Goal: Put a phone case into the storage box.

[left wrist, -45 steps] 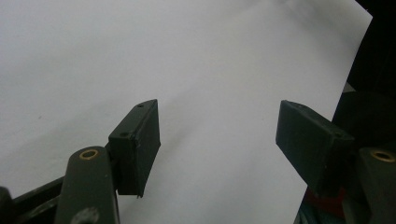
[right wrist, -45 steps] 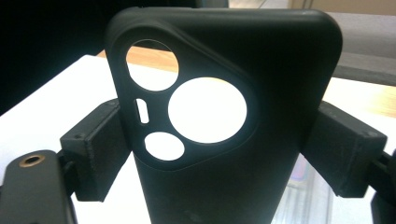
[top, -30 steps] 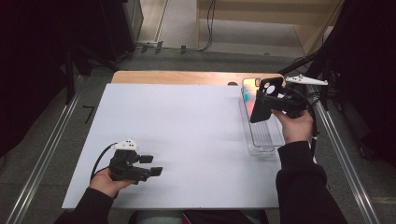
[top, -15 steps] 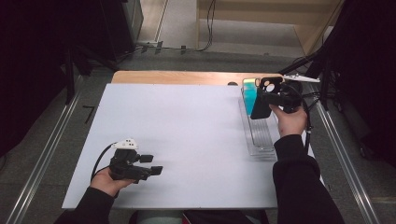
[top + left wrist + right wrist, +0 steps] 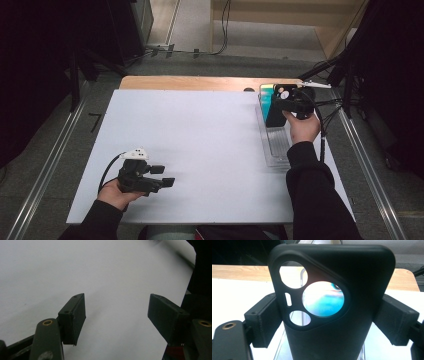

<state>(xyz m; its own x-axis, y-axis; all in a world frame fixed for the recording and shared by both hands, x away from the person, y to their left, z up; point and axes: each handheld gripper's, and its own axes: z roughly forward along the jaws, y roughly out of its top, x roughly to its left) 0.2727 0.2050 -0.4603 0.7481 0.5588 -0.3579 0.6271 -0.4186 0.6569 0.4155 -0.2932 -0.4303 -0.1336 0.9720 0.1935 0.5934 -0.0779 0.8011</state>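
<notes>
now your right gripper, closed across the sides of a matte black soft phone case with round camera cut-outs, has moved away from you and lower than a second ago, over the far end of the clear plastic rectangular tray at the right edge of the white surface. judged from this, the case is being brought toward the tray or the thing at its far end. a teal, glossy flat object, perhaps a phone, lies at that far end, seen also through the case's cut-outs; the tray's near part looks bare. your left gripper rests near the surface's front left, as before, its jaws wide apart on nothing.
</notes>
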